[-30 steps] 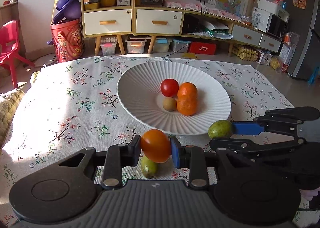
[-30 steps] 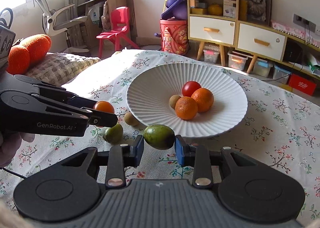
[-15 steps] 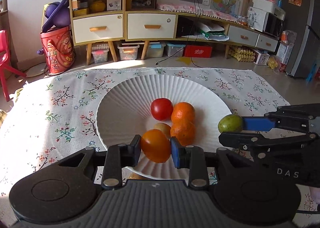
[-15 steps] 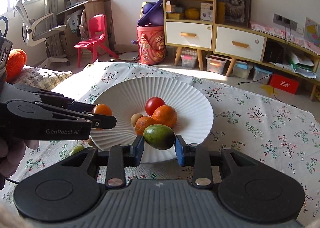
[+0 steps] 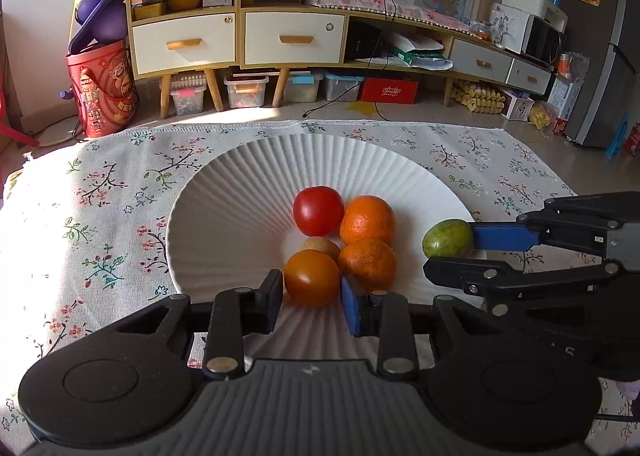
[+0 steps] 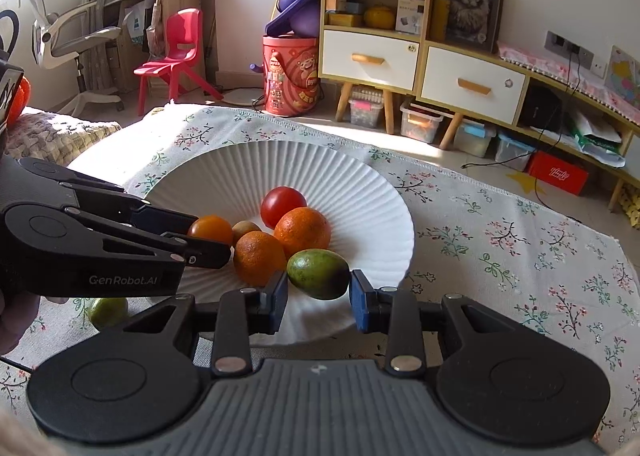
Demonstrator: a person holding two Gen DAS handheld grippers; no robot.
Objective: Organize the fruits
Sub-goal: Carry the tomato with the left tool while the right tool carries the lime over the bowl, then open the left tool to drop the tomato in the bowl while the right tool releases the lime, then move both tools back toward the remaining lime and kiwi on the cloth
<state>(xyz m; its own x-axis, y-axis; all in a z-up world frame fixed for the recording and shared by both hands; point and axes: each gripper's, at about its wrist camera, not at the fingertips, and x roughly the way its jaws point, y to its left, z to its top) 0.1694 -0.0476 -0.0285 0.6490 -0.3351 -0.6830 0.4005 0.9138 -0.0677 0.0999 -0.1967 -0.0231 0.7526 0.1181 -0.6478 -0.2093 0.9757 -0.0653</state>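
Note:
A white ribbed plate (image 5: 240, 192) on the floral cloth holds a red tomato (image 5: 318, 210), two oranges (image 5: 367, 219) and a small brown fruit (image 5: 320, 246). My left gripper (image 5: 312, 292) is shut on an orange-coloured round fruit (image 5: 312, 278), low over the plate's near side and close against the pile. Whether the fruit rests on the plate I cannot tell. My right gripper (image 6: 319, 288) is shut on a green oval fruit (image 6: 318, 273) over the plate's (image 6: 224, 168) near right rim, beside the oranges (image 6: 303, 230). In the right wrist view the left gripper (image 6: 208, 240) comes in from the left.
Another green fruit (image 6: 107, 310) lies on the floral tablecloth (image 6: 500, 232) near the plate's front left, under the left gripper. A woven cushion (image 6: 52, 132) sits off the cloth's left edge. Cabinets (image 5: 240, 40) and a red chair (image 6: 176, 56) stand beyond the far edge.
Both grippers have moved forward from over the cloth to over the plate, each still carrying its fruit. The orange fruit now sits low beside the pile.

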